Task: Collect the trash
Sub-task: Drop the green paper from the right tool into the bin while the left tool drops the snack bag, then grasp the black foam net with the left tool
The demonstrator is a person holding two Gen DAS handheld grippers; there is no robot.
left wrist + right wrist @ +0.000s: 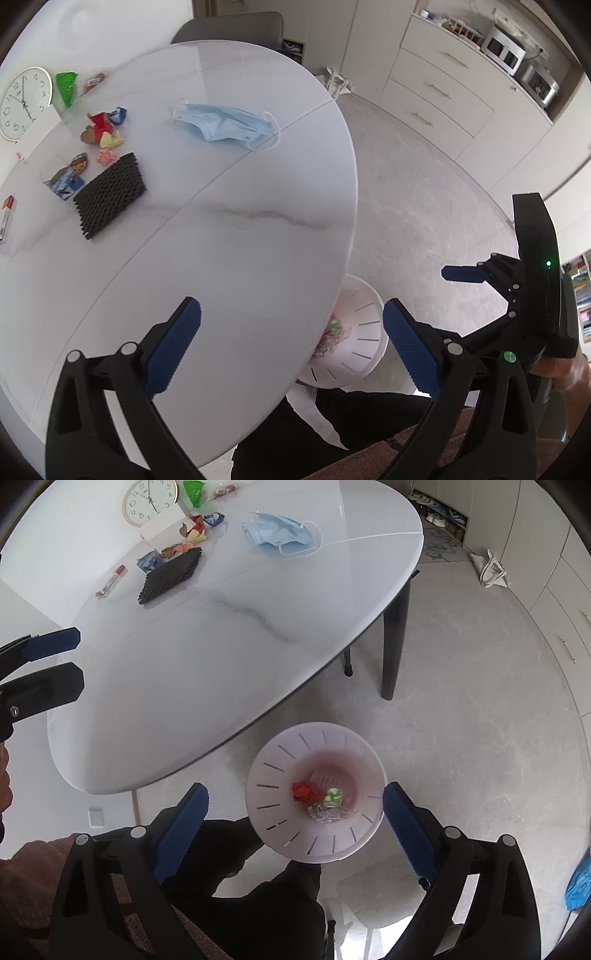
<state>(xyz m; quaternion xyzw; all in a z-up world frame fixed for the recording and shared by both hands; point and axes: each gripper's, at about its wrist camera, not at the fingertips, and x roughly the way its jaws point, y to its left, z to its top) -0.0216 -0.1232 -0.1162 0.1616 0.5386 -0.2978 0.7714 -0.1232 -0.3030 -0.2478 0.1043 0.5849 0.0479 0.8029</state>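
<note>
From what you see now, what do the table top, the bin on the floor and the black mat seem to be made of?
Table top: probably glossy marble or marble-look stone; grey veins, reflections.
Bin: likely matte pale pink plastic; thin slotted wall, slightly translucent.
Black mat: perhaps foam or rubber mesh; dull honeycomb texture, hard to tell.

Hidden and cut-off parts around the table and bin

In the left wrist view the table [229, 236] covers half of the pink bin [360, 332]. The grey scrap [327, 814] inside is too small to identify, and the blue object [580, 884] on the floor is cut by the picture's edge.
</note>
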